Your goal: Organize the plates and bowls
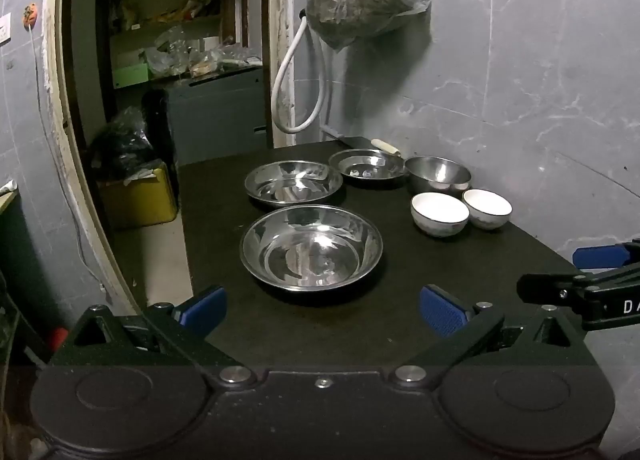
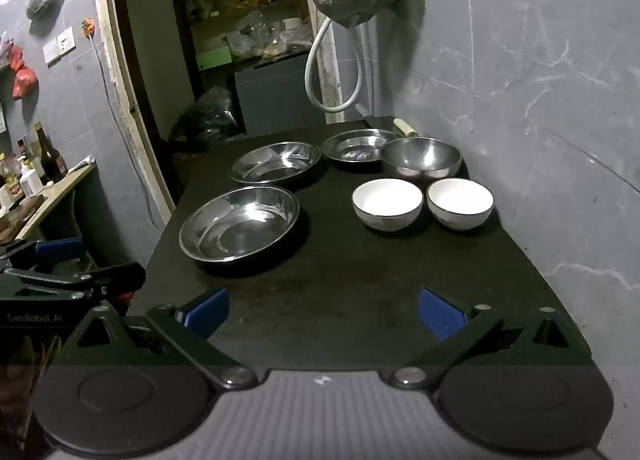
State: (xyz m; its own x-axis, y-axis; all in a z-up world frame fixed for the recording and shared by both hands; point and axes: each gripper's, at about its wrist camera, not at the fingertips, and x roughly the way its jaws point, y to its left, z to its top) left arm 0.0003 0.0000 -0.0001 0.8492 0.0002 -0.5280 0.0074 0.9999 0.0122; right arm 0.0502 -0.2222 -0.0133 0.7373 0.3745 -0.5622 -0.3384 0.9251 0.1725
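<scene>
Left wrist view: the left gripper (image 1: 322, 312) hangs at the bottom of the frame with its jaws spread full wide and nothing between them. Just above, at centre, the near steel plate (image 1: 311, 248) sits on the dark table (image 1: 320, 340). Two more steel plates (image 1: 293, 182) (image 1: 367, 167) lie beyond it toward the upper middle. A steel bowl (image 1: 438, 173) stands right of these, with two white bowls (image 1: 439, 213) (image 1: 487, 207) side by side in front of it. At the right edge the other tool's body shows the letters "DA" (the rest is cut off).

Right wrist view: the right gripper (image 2: 322, 312) is likewise fully open and empty, low in the frame. The white bowls (image 2: 387, 203) (image 2: 460, 201) sit right of centre, the near plate at left of centre. At lower left the other tool reads "GenRobot.AI".

Handling, in my judgement: the steel pieces are light, stiff and slick, so pinch the raised rim firmly. The white bowls look ceramic, heavier and chippable. Grip across the wall at the lip and set them down gently when nesting.
</scene>
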